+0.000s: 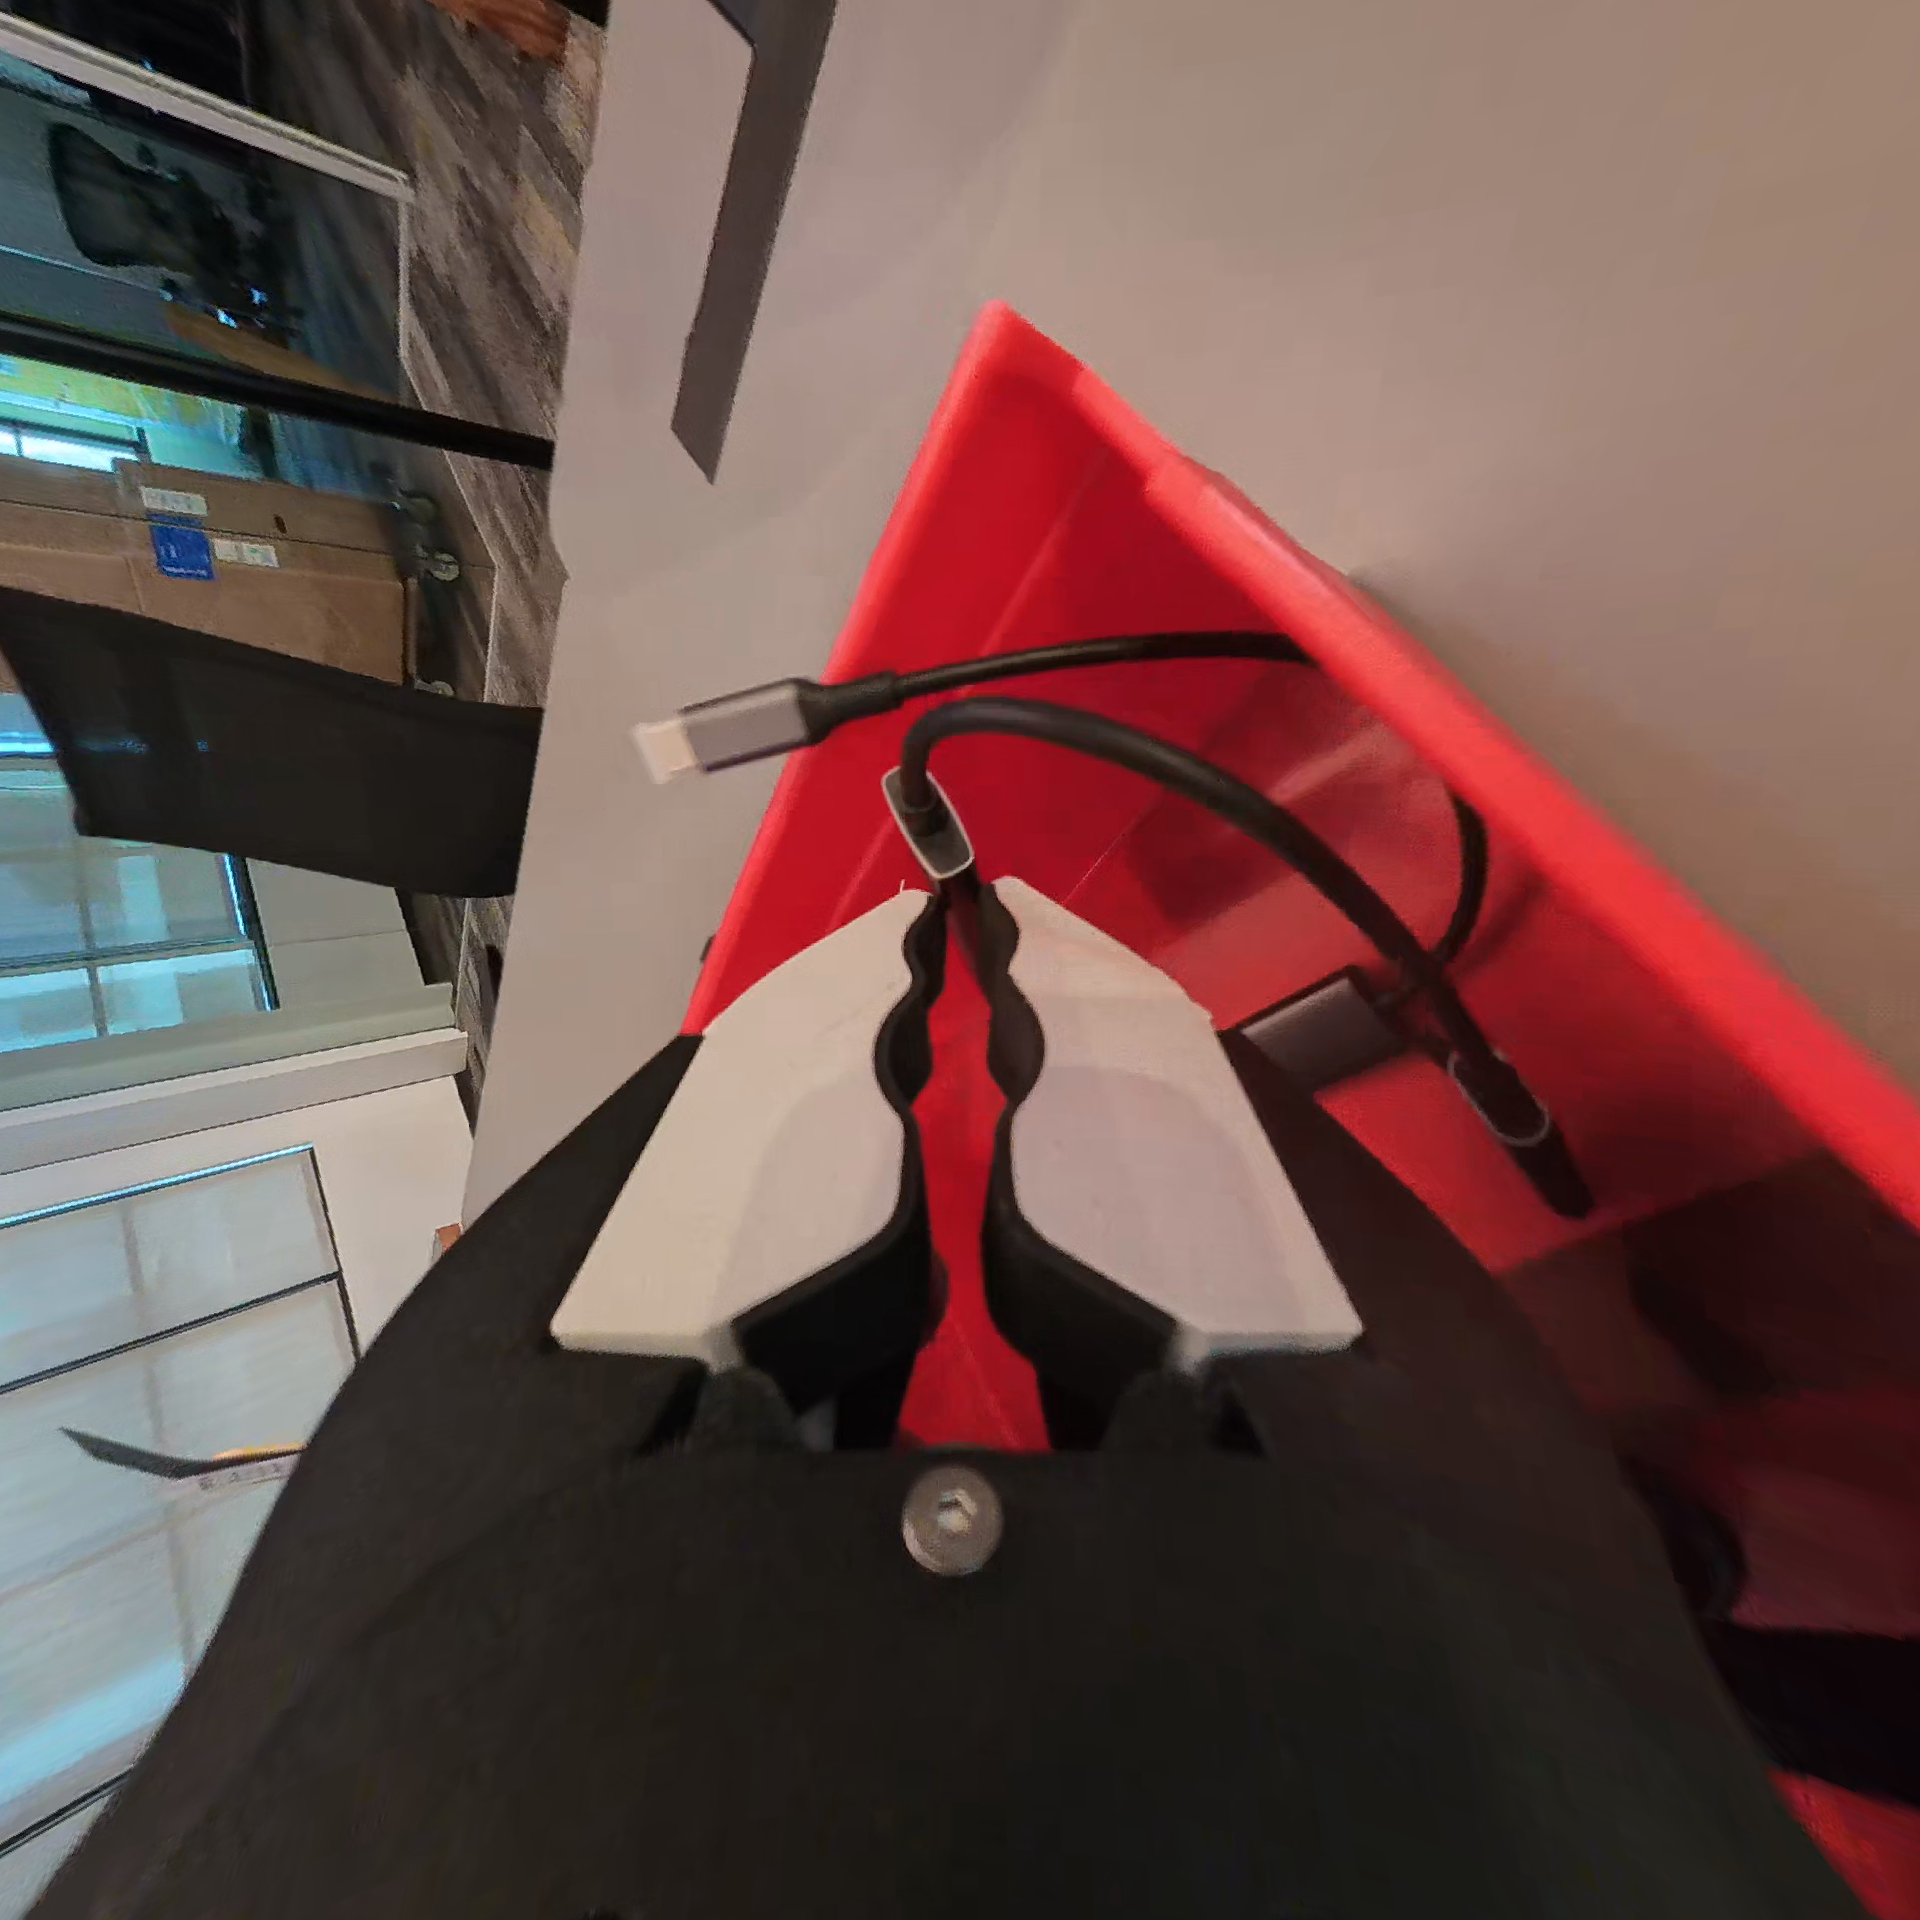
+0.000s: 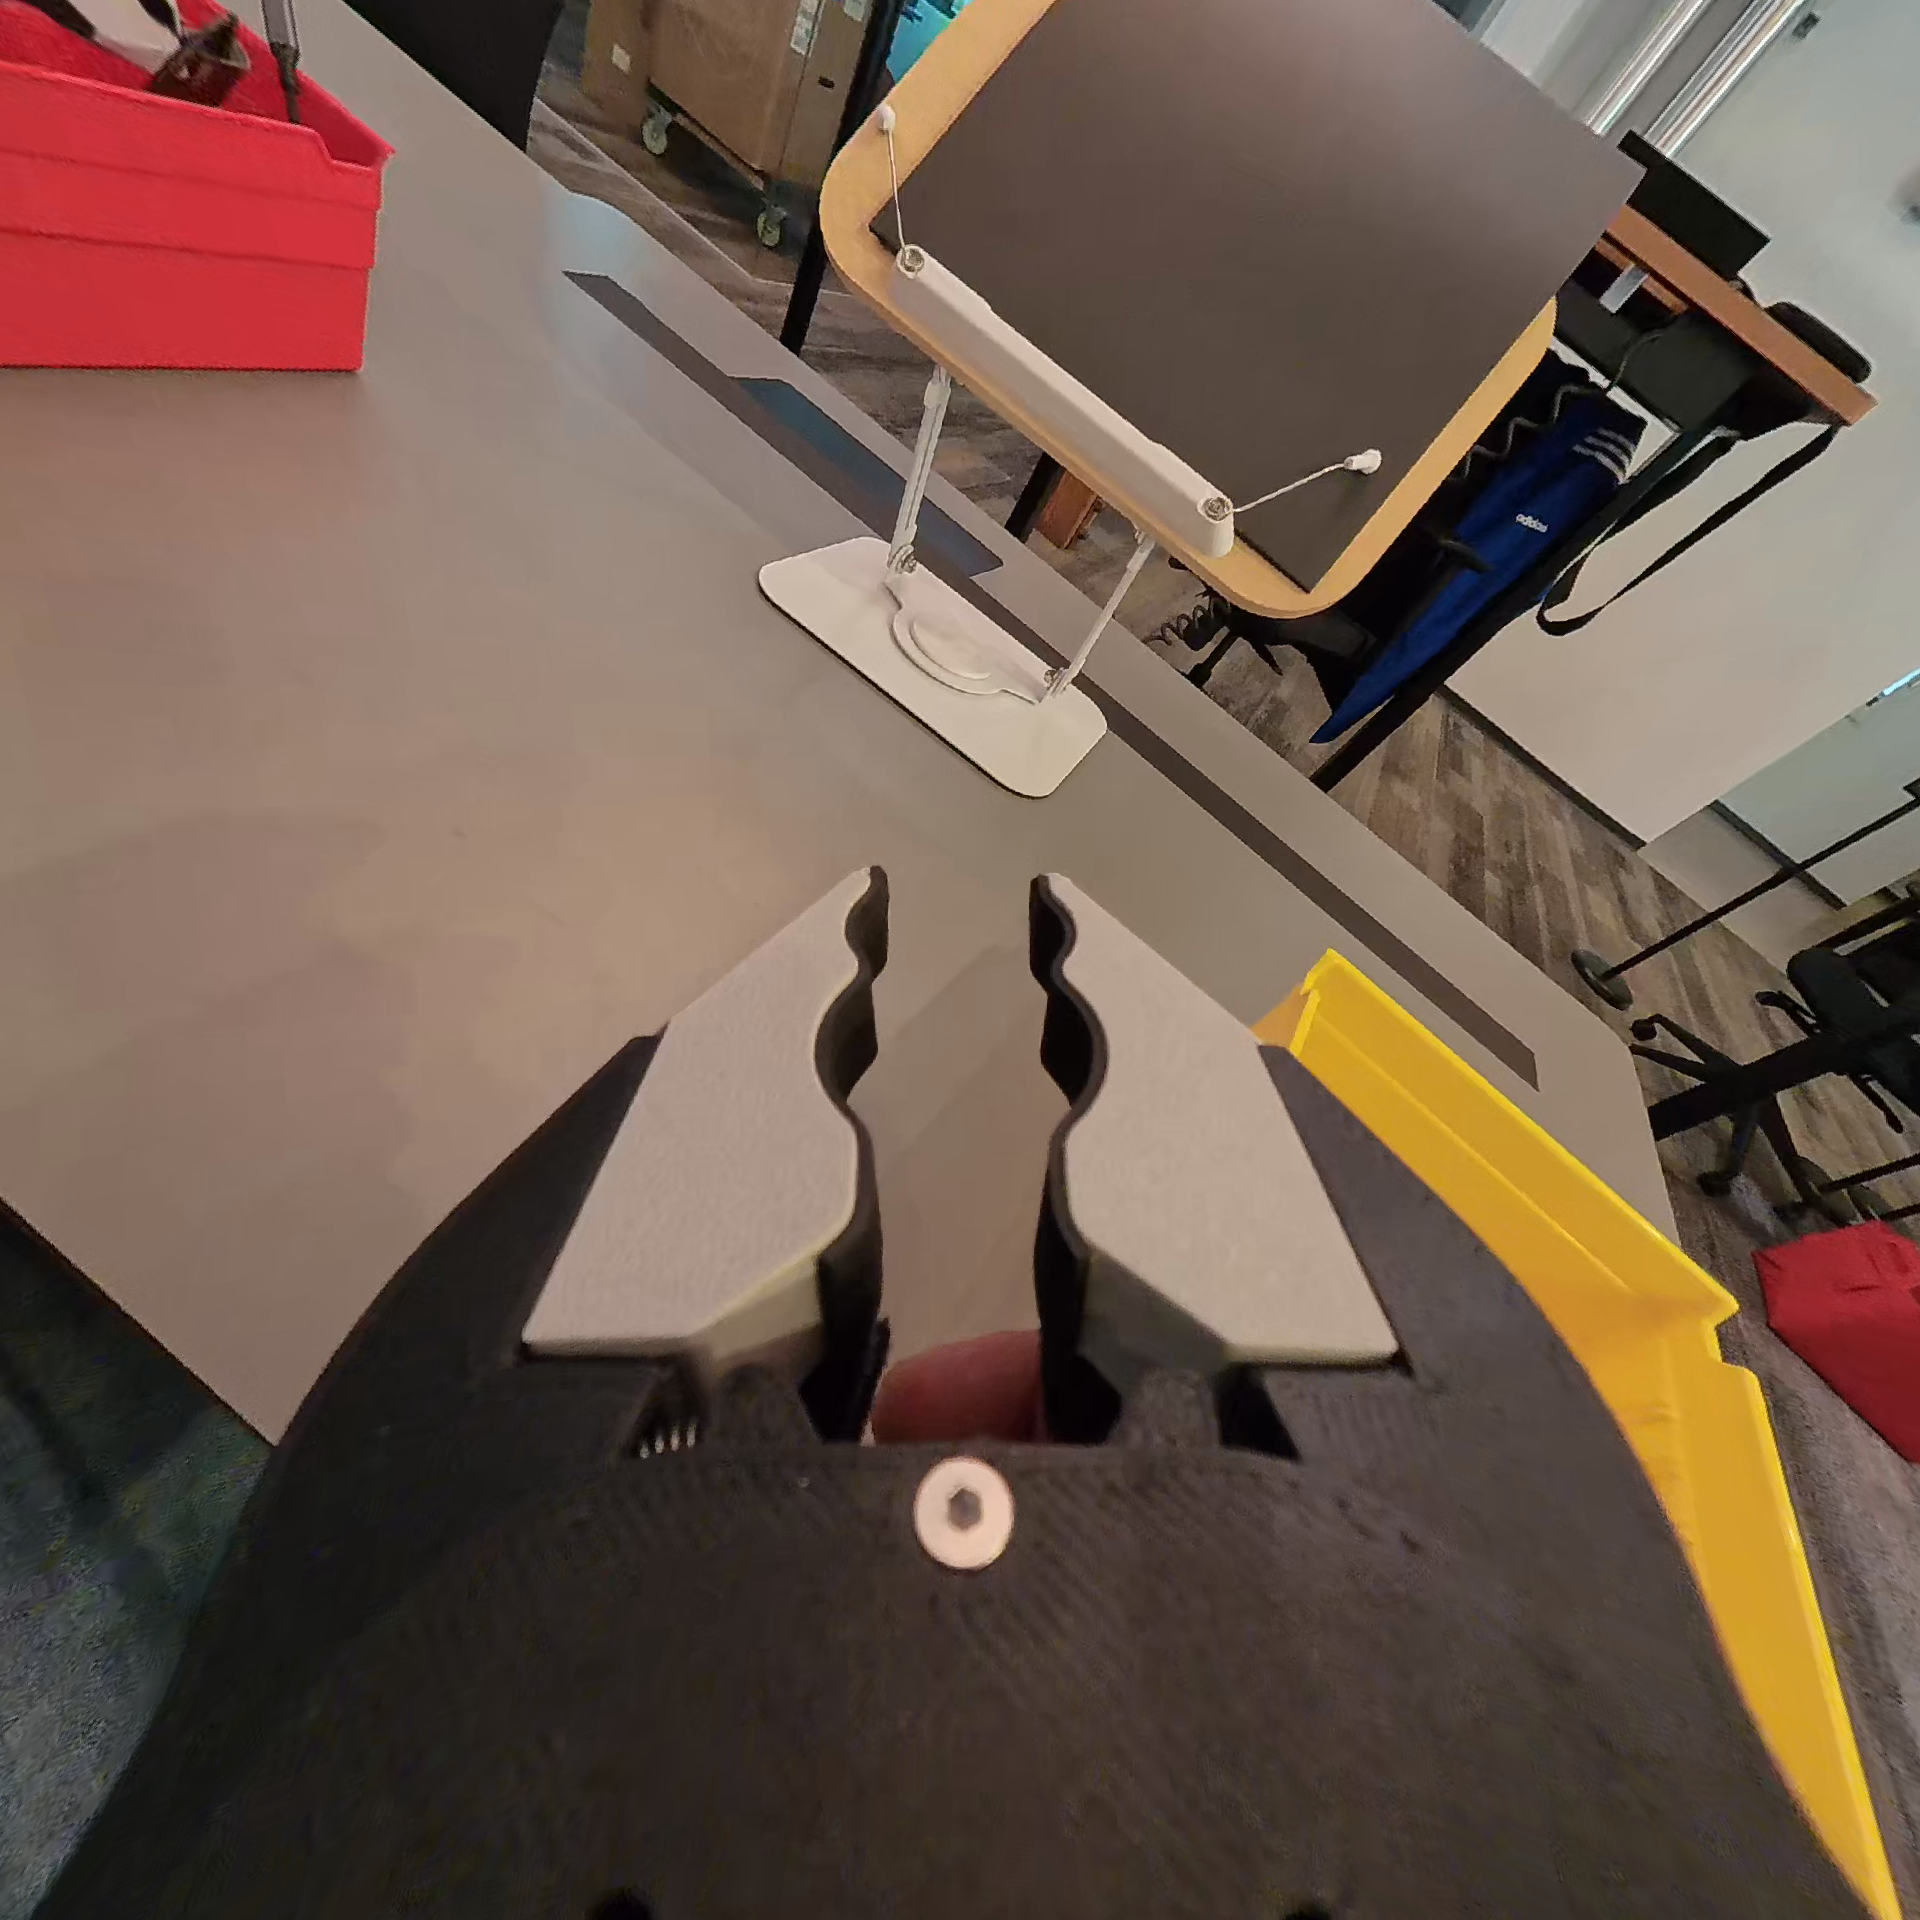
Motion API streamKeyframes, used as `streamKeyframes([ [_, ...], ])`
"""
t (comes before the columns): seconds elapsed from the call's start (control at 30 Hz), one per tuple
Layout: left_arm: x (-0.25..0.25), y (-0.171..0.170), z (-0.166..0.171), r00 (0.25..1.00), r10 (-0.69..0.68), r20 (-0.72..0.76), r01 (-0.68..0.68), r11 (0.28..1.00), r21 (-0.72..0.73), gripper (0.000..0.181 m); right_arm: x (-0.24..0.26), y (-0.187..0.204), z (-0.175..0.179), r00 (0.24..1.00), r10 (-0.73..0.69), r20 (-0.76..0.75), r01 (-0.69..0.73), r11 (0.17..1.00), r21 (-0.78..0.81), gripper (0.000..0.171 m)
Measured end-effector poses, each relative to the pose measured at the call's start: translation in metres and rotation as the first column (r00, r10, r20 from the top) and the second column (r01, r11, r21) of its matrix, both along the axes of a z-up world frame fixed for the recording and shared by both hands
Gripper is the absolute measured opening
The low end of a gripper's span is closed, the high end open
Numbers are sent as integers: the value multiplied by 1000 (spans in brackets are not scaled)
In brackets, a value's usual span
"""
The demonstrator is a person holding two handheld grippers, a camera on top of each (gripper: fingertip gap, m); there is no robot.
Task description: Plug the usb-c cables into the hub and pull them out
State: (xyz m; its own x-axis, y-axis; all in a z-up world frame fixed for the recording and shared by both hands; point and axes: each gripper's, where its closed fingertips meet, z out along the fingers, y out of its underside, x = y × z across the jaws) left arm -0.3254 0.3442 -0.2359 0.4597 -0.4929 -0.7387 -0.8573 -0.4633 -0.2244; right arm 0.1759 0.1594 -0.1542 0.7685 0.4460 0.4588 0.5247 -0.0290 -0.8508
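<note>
The left gripper point(image 1: 961, 904) is clenched on a black usb-c cable point(image 1: 1195, 790), pinched at the fingertips just behind its grey plug point(image 1: 928, 826), above the red bin point(image 1: 1558, 790). A second cable's grey plug point(image 1: 727, 727) is seen hanging free past the bin's rim. The grey hub point(image 1: 1314, 1029) is seen inside the bin with a cable plugged in. The right gripper point(image 2: 958, 909) is released, nothing held, over the grey table point(image 2: 364, 727), near its edge by the yellow bin point(image 2: 1507, 1195). A white stand point(image 2: 935, 644) is seen beyond.
</note>
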Motion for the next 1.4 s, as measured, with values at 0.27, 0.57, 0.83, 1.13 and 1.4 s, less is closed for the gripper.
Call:
streamKeyframes([
  [0.27,-7,-20,89,993,-37,113,14,979,204,0,-10,3,2,999,30,-17,-30,1000,-3,24],
  [0.57,10,-25,72,991,-118,57,112,989,95,12,-19,-1,-1,998,58,-26,-58,998,-6,23],
  [0.83,4,19,24,995,-103,-6,103,991,83,31,-14,-4,-9,998,54,-39,-55,998,-19,24],
  [1.13,-10,25,36,994,-49,96,35,990,138,4,-13,-1,-19,996,57,-61,-60,997,-39,23],
  [1.4,-22,-4,116,983,-65,169,9,950,312,3,-14,-1,-13,995,67,-80,-70,997,-31,23],
])
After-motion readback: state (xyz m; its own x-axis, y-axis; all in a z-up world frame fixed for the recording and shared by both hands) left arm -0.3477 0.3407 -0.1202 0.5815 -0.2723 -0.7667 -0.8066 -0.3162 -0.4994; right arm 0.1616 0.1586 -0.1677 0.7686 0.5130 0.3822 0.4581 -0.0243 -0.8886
